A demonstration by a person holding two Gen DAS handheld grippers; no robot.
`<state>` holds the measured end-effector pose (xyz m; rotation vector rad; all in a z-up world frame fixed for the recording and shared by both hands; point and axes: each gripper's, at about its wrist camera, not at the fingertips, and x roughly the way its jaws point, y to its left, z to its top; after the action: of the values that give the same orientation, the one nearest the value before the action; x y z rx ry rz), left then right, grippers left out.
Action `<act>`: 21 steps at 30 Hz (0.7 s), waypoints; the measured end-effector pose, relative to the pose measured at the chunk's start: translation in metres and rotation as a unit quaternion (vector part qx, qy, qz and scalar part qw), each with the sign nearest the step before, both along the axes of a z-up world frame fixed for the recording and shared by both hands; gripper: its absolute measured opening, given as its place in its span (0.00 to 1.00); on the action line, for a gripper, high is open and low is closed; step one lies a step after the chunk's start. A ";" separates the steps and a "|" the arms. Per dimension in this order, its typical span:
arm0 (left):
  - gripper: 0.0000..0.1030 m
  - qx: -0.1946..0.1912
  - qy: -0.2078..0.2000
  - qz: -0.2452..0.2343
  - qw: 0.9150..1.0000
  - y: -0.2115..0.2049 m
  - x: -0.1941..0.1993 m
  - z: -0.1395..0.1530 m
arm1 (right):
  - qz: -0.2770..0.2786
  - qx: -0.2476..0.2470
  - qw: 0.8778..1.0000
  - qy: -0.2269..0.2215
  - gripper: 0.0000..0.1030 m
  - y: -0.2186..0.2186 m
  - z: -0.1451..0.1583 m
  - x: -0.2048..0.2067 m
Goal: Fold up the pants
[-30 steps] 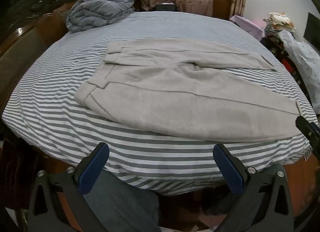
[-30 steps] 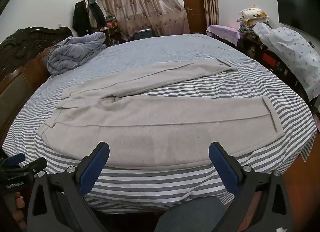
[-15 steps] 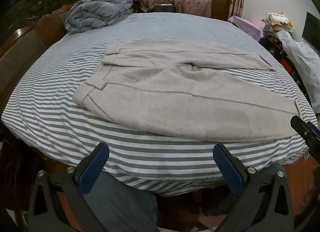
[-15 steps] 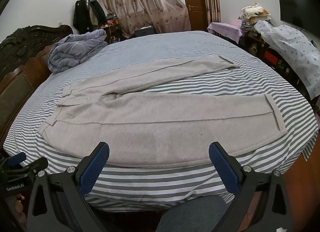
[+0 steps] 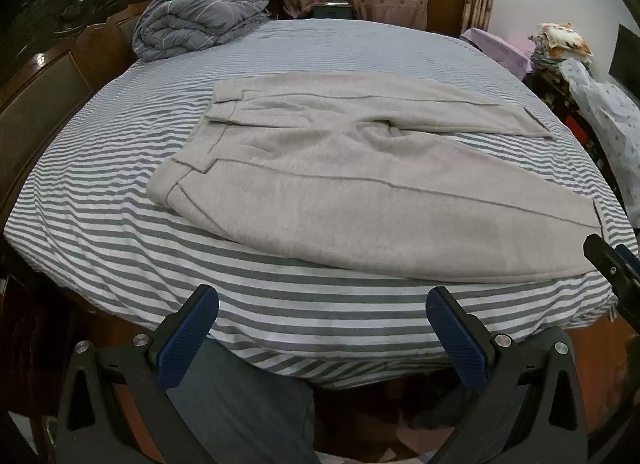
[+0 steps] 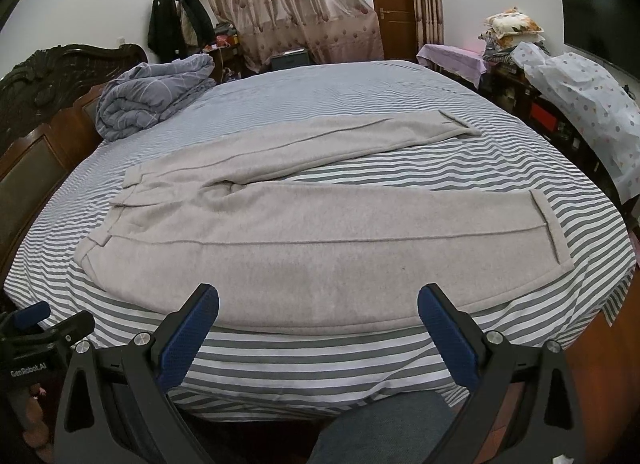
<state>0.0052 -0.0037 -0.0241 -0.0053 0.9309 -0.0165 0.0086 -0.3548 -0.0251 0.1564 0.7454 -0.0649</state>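
Light grey pants lie flat on a striped bed, waistband to the left, both legs spread apart toward the right. The near leg runs along the bed's front edge. My left gripper hangs open just short of that edge, below the waist end, holding nothing. My right gripper is open too, its blue pads level with the near leg's hem side of the cloth, touching nothing. The right gripper shows at the left wrist view's right edge, and the left gripper at the right wrist view's lower left.
A rolled blue-grey duvet sits at the bed's far left by the dark wooden headboard. Cluttered furniture under a dotted cover lines the right side. A person's trouser leg is below the grippers.
Both grippers have edged a little forward and up toward the bed, so the pants sit slightly lower in each view. The pants have not moved.
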 end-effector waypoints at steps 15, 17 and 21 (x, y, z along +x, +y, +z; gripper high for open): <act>1.00 -0.002 0.010 0.006 1.000 0.004 0.004 -0.005 | -0.003 -0.008 1.000 0.005 0.96 0.001 -0.002 0.005; 1.00 -0.002 0.011 0.007 1.000 0.004 0.005 -0.005 | -0.003 -0.007 1.000 0.006 0.96 -0.001 -0.002 0.004; 1.00 -0.002 0.011 0.008 1.000 0.004 0.005 -0.005 | -0.006 -0.011 1.000 0.009 0.96 -0.003 -0.003 0.007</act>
<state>0.0104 0.0003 -0.0296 -0.0161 0.9535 -0.0038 0.0158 -0.3577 -0.0281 0.1399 0.7624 -0.0854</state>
